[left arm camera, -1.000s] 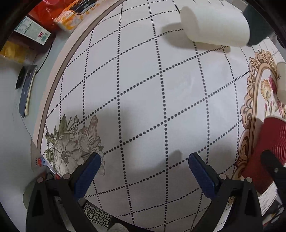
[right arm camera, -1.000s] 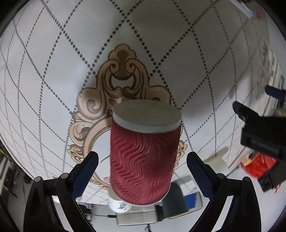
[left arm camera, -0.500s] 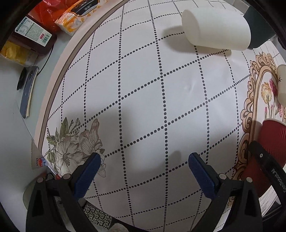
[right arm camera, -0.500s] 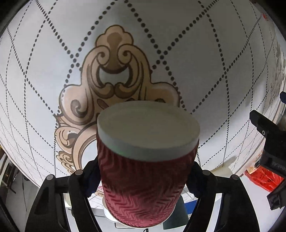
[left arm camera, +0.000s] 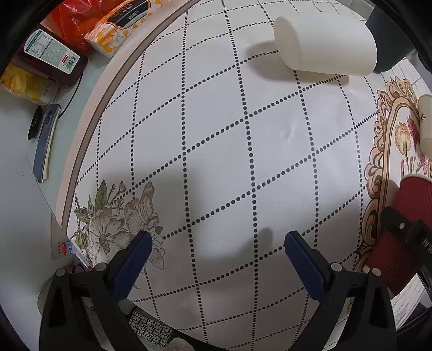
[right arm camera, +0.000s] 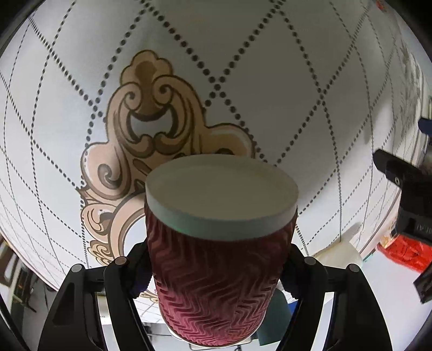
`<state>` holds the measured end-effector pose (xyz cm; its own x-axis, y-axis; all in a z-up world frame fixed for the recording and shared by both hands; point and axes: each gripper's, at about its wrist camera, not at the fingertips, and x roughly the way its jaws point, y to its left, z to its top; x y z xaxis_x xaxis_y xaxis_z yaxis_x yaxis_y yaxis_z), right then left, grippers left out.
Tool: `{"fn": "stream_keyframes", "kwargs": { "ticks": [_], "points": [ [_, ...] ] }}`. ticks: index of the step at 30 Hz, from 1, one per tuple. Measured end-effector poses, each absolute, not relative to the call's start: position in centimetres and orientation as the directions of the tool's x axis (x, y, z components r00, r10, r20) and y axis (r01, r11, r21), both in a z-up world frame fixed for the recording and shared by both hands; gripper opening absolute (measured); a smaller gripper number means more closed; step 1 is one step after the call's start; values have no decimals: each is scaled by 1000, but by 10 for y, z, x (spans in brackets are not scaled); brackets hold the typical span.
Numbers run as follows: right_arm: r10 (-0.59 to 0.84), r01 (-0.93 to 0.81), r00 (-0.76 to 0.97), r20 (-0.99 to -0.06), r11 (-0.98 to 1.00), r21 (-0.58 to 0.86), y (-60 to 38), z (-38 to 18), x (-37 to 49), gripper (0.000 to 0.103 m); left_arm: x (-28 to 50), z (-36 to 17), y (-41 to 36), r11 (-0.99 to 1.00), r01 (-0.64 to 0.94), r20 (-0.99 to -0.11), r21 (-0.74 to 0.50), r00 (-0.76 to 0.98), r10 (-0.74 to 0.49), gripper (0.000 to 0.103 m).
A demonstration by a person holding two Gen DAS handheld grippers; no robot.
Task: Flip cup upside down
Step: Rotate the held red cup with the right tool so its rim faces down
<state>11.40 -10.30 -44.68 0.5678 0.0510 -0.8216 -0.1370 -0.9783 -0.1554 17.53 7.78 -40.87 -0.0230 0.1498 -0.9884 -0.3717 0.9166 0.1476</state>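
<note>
A red ribbed paper cup [right arm camera: 216,280] with a white flat end [right arm camera: 221,194] fills the right wrist view. My right gripper [right arm camera: 216,272] is shut on the red cup, one finger on each side of it, over the ornate brown scroll of the tablecloth. The same cup [left arm camera: 405,216] shows at the right edge of the left wrist view, with the right gripper's black body across it. My left gripper [left arm camera: 216,259] is open and empty above the dotted white tablecloth [left arm camera: 216,135].
A white cup [left arm camera: 324,46] lies on its side at the far right, against a dark object [left arm camera: 388,40]. A second pale cup [left arm camera: 426,121] shows at the right edge. Snack packets [left arm camera: 121,24], a dark bottle [left arm camera: 51,56] and a phone [left arm camera: 43,140] lie off the cloth at left.
My right gripper has closed its fingers onto the red cup, which now looks nearer and larger. My left gripper has stayed open and has barely moved.
</note>
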Motion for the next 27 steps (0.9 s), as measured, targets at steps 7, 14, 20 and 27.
{"fn": "stream_keyframes", "kwargs": {
  "ticks": [7,14,20,27],
  "points": [
    [-77,-385,546,-834,-907,-169,-74,-432,125,77,183,-401,81,918,-362,-986,160,-15,166,101],
    [-288,-784,403,-868,-598,-166,-34,-415,162,77,195,-393,80,928,-334,-985,163,6,175,101],
    [-407,-957,214,-888,-271,-106,-26,-413,191,77,206,-386,68,942,-292,-983,164,30,181,101],
    [-438,-981,-29,-898,185,-59,-30,-414,229,77,215,-384,53,952,-256,-983,166,37,181,101]
  ]
}}
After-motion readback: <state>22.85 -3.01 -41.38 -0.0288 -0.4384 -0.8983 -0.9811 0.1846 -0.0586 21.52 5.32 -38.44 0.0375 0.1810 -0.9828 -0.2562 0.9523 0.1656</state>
